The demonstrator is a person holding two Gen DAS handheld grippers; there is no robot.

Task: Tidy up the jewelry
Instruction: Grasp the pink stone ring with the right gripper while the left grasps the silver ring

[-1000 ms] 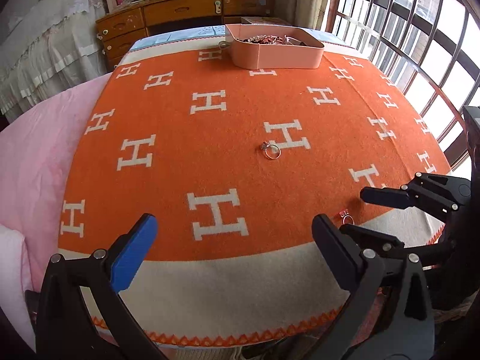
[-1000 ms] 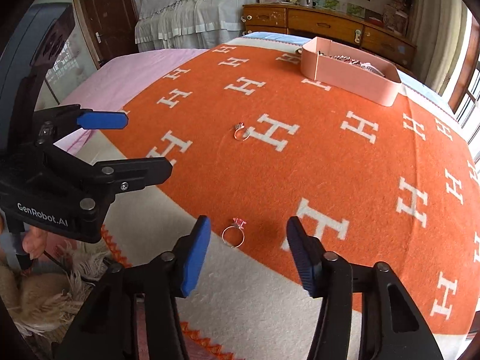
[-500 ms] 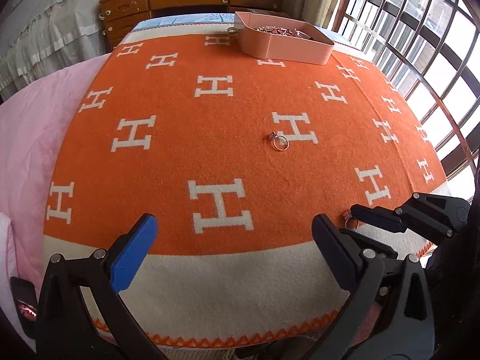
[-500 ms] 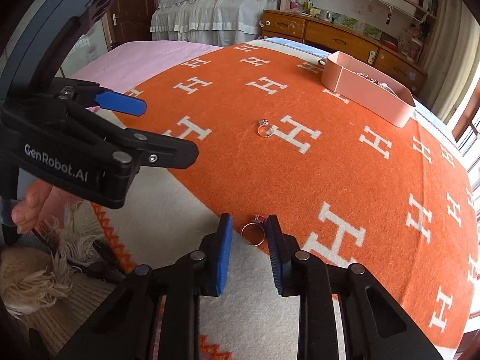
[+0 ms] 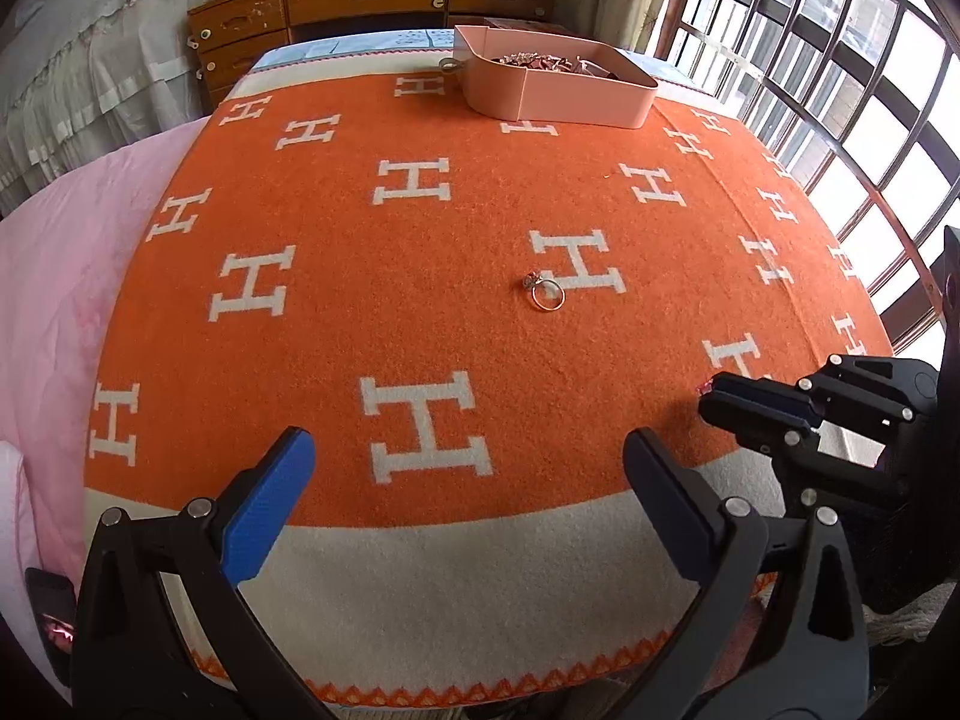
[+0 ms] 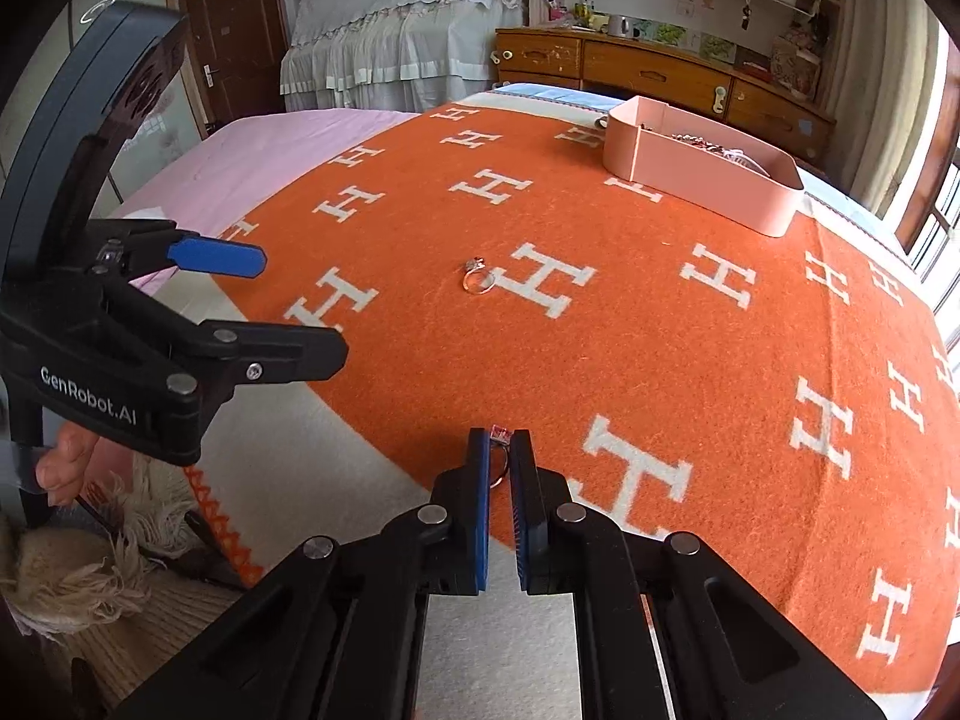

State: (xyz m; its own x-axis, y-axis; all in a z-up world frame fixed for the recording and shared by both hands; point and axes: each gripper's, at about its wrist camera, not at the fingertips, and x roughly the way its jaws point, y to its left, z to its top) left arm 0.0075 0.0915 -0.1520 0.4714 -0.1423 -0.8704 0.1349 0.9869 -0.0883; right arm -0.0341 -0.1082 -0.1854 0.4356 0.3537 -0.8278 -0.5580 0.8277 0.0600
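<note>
Since a second ago the right gripper has gone from standing wide around the ring with the pink stone to pinching it, its jaws having just been closing until the two blue pads press on the band; the stone pokes out just past the tips, low over the line where the blanket turns from orange to cream; the left gripper hangs with its jaws wide apart and nothing between them, near the blanket's front edge; two rings show in all, the second ring lying loose beside a white H at the middle of the orange field, well apart from both grippers; one pink box stands at the far edge with a tangle of jewelry inside, too small to count.
</note>
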